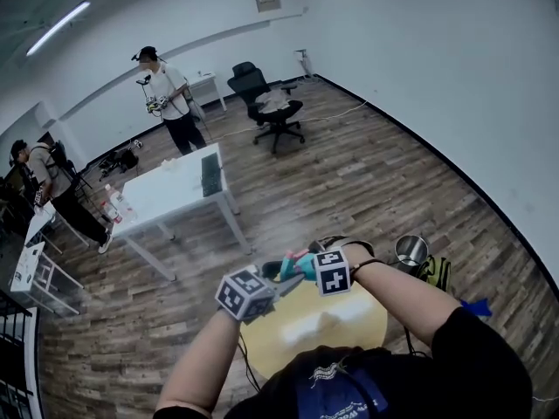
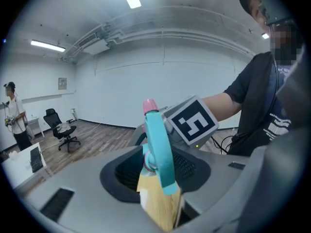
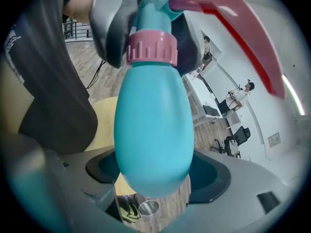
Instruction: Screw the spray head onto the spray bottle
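Observation:
Both grippers meet above the round yellow table [image 1: 349,321]. The teal spray bottle [image 3: 153,130] fills the right gripper view, its belly clamped in my right gripper [image 3: 155,178]. A pink collar [image 3: 151,47] rings its neck, with the red trigger [image 3: 238,28] sticking out to the upper right. The left gripper's fingers [image 3: 109,28] flank the teal spray head just above that collar. In the left gripper view the spray head [image 2: 159,149] with its pink nozzle [image 2: 149,106] stands between the jaws of my left gripper [image 2: 158,171]. From the head view, left gripper [image 1: 278,278] and right gripper [image 1: 303,267] hold the bottle [image 1: 295,263] between them.
A metal cup [image 1: 410,251] and a yellow-black object [image 1: 435,271] lie on the floor right of the yellow table. Farther off are a white table [image 1: 170,195], an office chair [image 1: 271,107], a standing person [image 1: 166,94] and another person [image 1: 39,168] at the left.

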Demonstrator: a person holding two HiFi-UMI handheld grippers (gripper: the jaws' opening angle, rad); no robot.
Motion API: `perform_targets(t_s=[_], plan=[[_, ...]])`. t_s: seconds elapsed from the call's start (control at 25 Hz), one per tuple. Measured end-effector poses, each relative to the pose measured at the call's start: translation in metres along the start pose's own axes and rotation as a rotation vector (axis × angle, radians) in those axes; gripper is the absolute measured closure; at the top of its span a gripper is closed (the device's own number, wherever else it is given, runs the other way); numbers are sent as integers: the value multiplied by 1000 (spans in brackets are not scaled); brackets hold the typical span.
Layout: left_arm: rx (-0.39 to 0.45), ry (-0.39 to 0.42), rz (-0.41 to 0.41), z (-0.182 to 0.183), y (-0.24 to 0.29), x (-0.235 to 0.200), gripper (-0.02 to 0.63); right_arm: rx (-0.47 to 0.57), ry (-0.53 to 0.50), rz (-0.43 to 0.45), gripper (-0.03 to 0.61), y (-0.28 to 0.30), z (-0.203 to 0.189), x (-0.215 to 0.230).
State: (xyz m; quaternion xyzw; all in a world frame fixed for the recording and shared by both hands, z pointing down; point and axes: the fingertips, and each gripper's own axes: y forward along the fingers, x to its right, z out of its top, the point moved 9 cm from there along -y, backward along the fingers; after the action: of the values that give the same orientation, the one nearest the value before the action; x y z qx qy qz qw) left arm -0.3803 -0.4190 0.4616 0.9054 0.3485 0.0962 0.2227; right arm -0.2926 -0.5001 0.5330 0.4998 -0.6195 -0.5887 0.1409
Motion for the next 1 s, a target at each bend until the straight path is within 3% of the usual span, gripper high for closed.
perform_targets(t_s=[0.12,0.28,0.36,0.44,0.6,0.84,0.92,1.0], plan=[[-16,105,21,0,-3,8,451,3,1,2,152,-2,3,-5],[-74,306,17,1,-3,26,451,5,-22,34,152,-6,3,-14],[-92,344,12,1,-3,29,449,10,-26,44,152,-6,4,-16],[-50,234,15,3,-5,23,449,22,-7,34,152,-8,5,-13],[131,-189,67,5,-15,7,456,28,54,-56,152,-16,10,-4],[228,-540,203,4,-22,-1,456,-32,136,-238,153,-22,20,4],[250,-592,235,6,-21,-2,456,-35,167,-253,153,-23,20,6],[257,-531,226,11,-21,1,451,-4,185,-225,153,-24,17,7]])
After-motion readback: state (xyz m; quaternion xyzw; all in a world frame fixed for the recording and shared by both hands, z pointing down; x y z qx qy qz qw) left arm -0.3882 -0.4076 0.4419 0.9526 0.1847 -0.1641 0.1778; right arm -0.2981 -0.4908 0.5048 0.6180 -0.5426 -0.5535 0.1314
